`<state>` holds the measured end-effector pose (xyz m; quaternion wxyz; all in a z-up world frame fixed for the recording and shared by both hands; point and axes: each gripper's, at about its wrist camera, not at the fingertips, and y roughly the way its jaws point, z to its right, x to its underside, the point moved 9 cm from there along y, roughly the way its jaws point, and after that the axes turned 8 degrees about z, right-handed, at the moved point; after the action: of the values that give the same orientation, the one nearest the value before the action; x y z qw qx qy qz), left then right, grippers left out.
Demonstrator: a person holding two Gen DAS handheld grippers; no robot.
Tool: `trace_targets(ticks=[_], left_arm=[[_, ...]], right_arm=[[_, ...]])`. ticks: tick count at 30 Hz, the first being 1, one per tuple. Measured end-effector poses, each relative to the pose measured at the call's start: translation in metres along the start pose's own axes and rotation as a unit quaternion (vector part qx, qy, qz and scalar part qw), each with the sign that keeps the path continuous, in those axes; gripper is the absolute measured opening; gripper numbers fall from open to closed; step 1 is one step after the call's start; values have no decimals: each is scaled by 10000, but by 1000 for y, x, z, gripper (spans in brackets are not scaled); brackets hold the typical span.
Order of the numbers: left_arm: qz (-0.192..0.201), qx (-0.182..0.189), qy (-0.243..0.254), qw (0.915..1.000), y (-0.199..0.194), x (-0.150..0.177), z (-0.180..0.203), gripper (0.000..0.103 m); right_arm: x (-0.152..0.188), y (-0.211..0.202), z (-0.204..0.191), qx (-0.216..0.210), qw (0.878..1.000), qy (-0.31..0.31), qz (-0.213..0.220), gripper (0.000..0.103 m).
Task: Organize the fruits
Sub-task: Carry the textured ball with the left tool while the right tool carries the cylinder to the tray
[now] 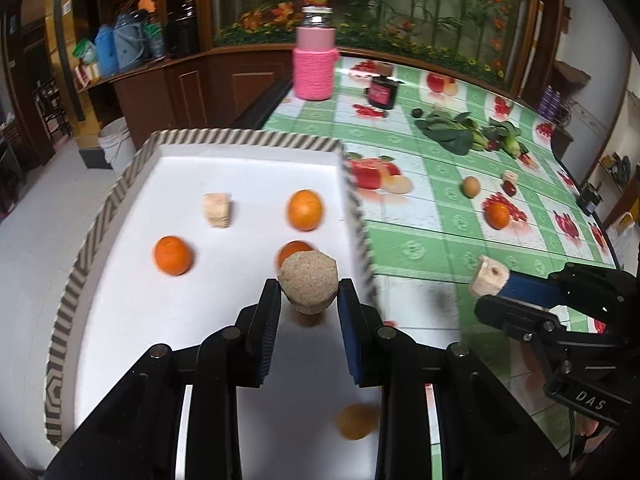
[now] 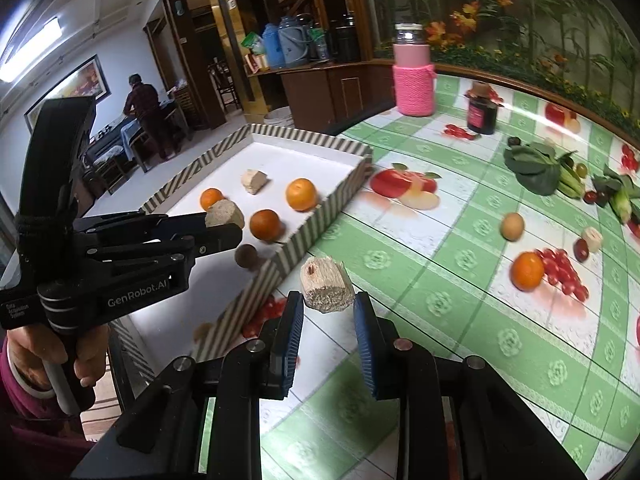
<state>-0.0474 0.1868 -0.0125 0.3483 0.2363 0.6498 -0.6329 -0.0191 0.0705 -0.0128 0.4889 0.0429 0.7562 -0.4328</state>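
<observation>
Holding a rounded beige-brown chunk of fruit (image 1: 308,282) between nearly closed pads, the left hand-held gripper (image 1: 309,300) hangs above the white tray with the striped rim (image 1: 240,138), just over one of three round orange tangerines (image 1: 172,255) lying inside beside a pale cut piece (image 1: 217,210). The right hand-held gripper (image 2: 328,312) pinches a pale fibrous cut chunk with a dark core (image 2: 326,284) above the table with the green checked fruit-print cloth (image 2: 440,320), just beside the tray's near wall. Farther out on the cloth lie another tangerine (image 2: 527,271), a brown egg (image 2: 512,226) and leafy greens (image 2: 536,168), near a pink knitted-sleeve jar (image 2: 413,80).
</observation>
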Motion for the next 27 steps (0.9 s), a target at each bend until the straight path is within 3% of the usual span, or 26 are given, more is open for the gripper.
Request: trace_targets(ticks=[14,27], left_arm=[[-178,-438,-307,9984,4,13,-61,26],[-432,-599,-337,9967,19,20,-81,26]], right_arm=[[-11,39,-51,-418,9978,-457,-228,26],[-2,73,-87,-922,9915,-672,-632,26]])
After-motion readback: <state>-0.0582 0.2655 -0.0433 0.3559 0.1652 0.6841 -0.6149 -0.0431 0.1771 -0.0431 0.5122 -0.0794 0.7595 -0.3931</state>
